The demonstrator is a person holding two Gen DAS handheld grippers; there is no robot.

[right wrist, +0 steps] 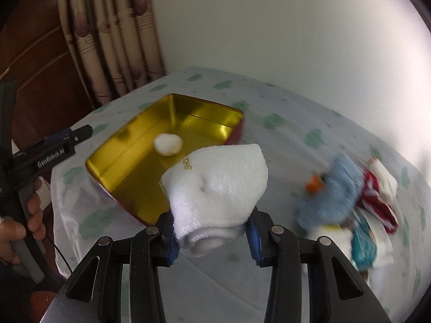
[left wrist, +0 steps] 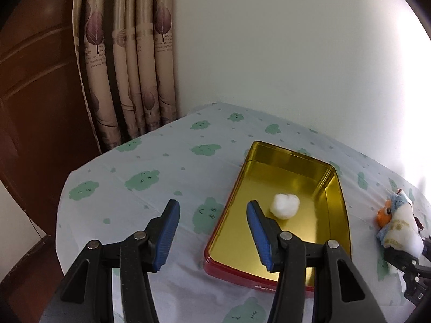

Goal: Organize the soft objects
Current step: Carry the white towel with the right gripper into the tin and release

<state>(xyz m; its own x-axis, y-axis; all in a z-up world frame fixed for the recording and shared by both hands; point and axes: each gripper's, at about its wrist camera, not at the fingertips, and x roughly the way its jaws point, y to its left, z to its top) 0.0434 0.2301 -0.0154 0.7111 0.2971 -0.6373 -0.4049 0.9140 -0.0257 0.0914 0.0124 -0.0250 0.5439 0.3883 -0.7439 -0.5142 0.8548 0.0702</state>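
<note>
Carrying a rolled white towel toward the open gold tin — right gripper clamped on it.

Blue ribbed pads pinch the roll near its lower end, so the plush terry bulk stands up at frame centre, likely to keep it bundled for the drop. Upper left of it sits the tin, shiny gold inside and red outside, with one fluffy cotton ball on its floor. At right lies a blurred heap of soft things, among them a blue plush toy and red-and-white cloth. Left gripper hangs spread wide and empty over the tin's near-left rim — seemingly waiting. Cloud-print cloth covers the table.
</note>
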